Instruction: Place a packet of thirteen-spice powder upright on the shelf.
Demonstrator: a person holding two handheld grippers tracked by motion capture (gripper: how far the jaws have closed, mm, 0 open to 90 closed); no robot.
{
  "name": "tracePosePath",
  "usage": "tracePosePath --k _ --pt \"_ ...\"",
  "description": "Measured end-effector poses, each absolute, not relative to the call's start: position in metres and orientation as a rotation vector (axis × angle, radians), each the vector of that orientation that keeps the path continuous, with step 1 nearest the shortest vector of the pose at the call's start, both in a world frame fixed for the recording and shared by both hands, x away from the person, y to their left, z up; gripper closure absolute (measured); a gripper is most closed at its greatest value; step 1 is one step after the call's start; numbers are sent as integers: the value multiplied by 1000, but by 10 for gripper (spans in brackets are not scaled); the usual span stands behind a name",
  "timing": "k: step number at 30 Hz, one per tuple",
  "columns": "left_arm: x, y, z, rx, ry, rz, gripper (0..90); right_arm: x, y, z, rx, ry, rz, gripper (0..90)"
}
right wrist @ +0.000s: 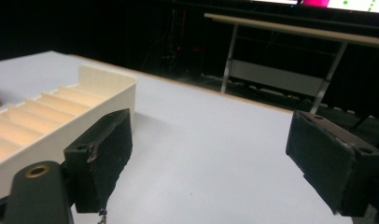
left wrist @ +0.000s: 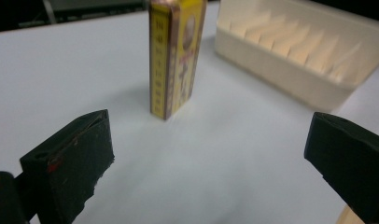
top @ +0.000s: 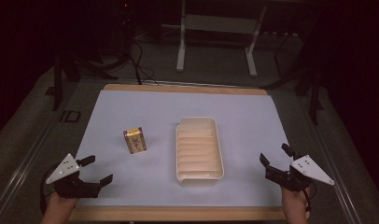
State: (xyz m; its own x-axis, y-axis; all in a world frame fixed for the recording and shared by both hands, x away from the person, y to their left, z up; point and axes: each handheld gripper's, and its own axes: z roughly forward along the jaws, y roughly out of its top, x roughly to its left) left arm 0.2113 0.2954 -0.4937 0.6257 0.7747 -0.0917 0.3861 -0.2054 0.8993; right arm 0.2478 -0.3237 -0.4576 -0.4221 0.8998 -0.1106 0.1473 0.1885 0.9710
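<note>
My left gripper sits at the near left corner of the white table sheet, its jaws spread wide with nothing between them. Along those jaws I see the yellow box standing upright on the sheet ahead of me, well clear of both pads. From above, that yellow box stands left of centre, beyond my left gripper and apart from it.

Just right of the box, with a gap between them, lies the cream ribbed tray, long side running near to far, in the middle of the sheet.

Farther right, at the near right edge, my right gripper hovers with its jaws also wide apart and empty. Looking along them, the tray's wall shows beside one jaw, not touching it.
</note>
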Motion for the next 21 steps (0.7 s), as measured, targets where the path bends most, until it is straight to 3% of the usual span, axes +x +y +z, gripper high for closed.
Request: tracePosePath --k 10,21 --pt "216 284 -493 2098 799 413 15 247 -317 -461 965 1786 1299 146" --pt "225 274 -488 2408 704 217 15 248 -310 -466 939 1876 1291 146"
